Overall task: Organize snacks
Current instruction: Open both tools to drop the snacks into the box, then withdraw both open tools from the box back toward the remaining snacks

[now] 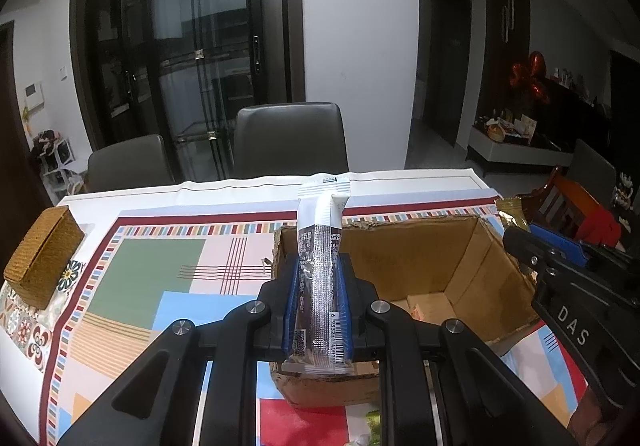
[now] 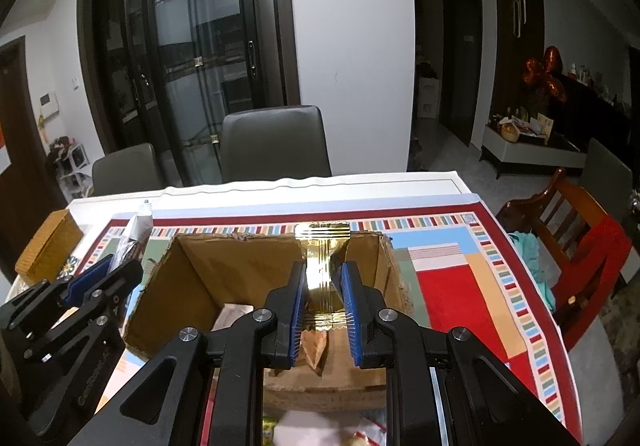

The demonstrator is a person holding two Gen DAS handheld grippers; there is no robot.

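A table covered by a patterned cloth [image 1: 140, 278] is seen, and on it an open cardboard box [image 1: 472, 270] is set, which serves here as the landmark. Two grey chairs [image 1: 290, 138] are placed beyond the box at the far edge of the table, and a woven box [image 1: 42, 258] is found well to the left of the cardboard box.

The left gripper [image 1: 318, 286] is held over the near left corner of the box, its blue pads clamped on a silver and dark snack bar [image 1: 322, 246]. The bar is carried above the box's left wall, its long axis in line with the fingers; its white crimped end is pointed away, toward the chairs, and its barcode end is turned toward the camera.

The right gripper [image 2: 325, 296] is held over the box's opening, toward its right wall, and is closed on a gold snack packet [image 2: 322, 258]. The packet is also gripped lengthwise along the fingers, its crimped gold end pointed at the box's far wall.

A pale packet [image 1: 426, 306] is seen on the box's floor.
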